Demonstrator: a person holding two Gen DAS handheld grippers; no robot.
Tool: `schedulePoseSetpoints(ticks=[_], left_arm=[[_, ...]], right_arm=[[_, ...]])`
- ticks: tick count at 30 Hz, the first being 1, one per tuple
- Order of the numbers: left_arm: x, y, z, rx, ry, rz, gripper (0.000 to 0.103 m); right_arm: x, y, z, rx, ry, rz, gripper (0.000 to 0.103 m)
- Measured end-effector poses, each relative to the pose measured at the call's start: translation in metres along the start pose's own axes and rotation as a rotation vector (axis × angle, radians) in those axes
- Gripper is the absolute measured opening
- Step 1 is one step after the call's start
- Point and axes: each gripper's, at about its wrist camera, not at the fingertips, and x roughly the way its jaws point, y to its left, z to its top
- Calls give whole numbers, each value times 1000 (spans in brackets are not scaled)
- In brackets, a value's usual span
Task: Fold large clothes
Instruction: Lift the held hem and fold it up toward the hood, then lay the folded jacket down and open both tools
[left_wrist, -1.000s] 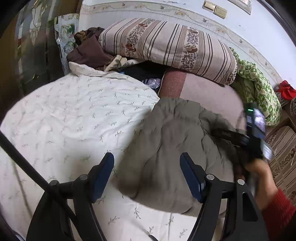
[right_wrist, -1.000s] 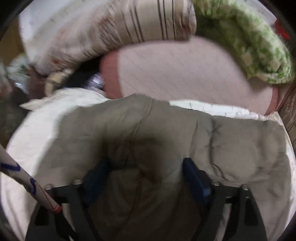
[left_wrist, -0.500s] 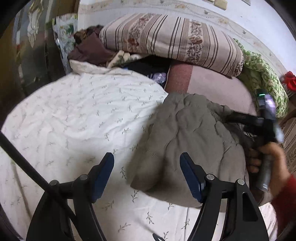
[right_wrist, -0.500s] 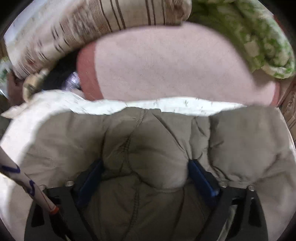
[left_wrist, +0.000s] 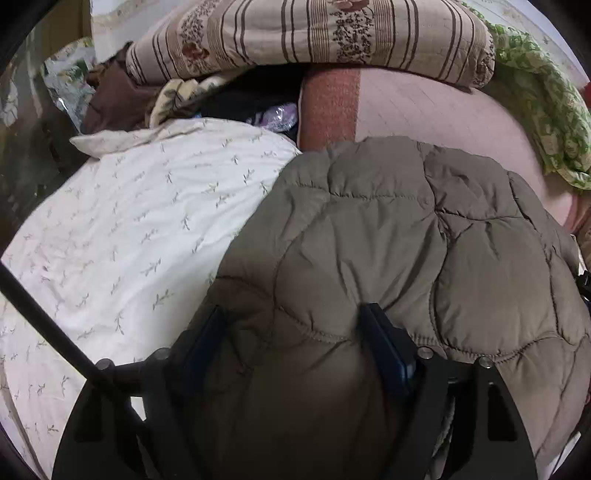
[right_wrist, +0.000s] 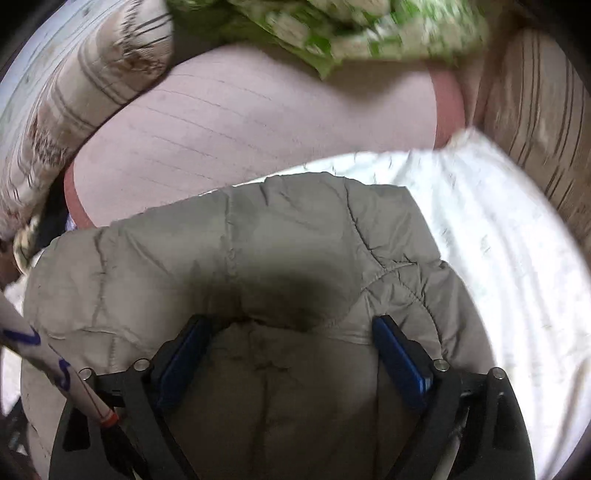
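A grey-olive quilted puffer jacket (left_wrist: 388, 236) lies bunched on a white bedsheet with a small leaf print (left_wrist: 129, 229). My left gripper (left_wrist: 295, 328) is open, its blue pads (left_wrist: 384, 343) spread wide with a thick fold of the jacket bulging between them. In the right wrist view the same jacket (right_wrist: 258, 236) fills the lower middle. My right gripper (right_wrist: 291, 332) is open too, its blue pads (right_wrist: 399, 350) on either side of a bulge of jacket. The right wrist view is blurred by motion.
A pink bolster (left_wrist: 424, 114) lies just behind the jacket, with a striped floral pillow (left_wrist: 314, 33) stacked on it and a green patterned blanket (left_wrist: 543, 103) at the right. Dark clothes (left_wrist: 114, 96) are piled at the back left. A striped cushion (right_wrist: 535, 133) borders the sheet's right.
My left gripper has moved forward from beside the jacket onto it, so a fold now sits between its pads. My right gripper has swung right along the jacket. Both stay open.
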Motion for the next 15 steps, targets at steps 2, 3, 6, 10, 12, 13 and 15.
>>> schedulePoseSetpoints(ticks=[2, 3, 6, 10, 12, 13, 15], left_arm=[[0, -4, 2, 9, -2, 23, 77], [-1, -4, 4, 11, 4, 27, 77], [-19, 4, 7, -6, 25, 31, 77], [-61, 18, -1, -35, -37, 37, 77], [-67, 28, -12, -31, -41, 80, 77], [-63, 34, -19, -26, -25, 102, 77], [-47, 43, -30, -35, 22, 121, 77]], right_arm=[[8, 6, 3, -21, 2, -21, 98], [10, 7, 5, -26, 6, -30, 98], [0, 9, 9, -42, 20, -59, 96], [-78, 2, -6, -46, -77, 77, 93], [-107, -6, -29, -67, -93, 111, 93], [-114, -10, -40, -75, -91, 117, 93], [-115, -22, -66, -78, -70, 112, 93]])
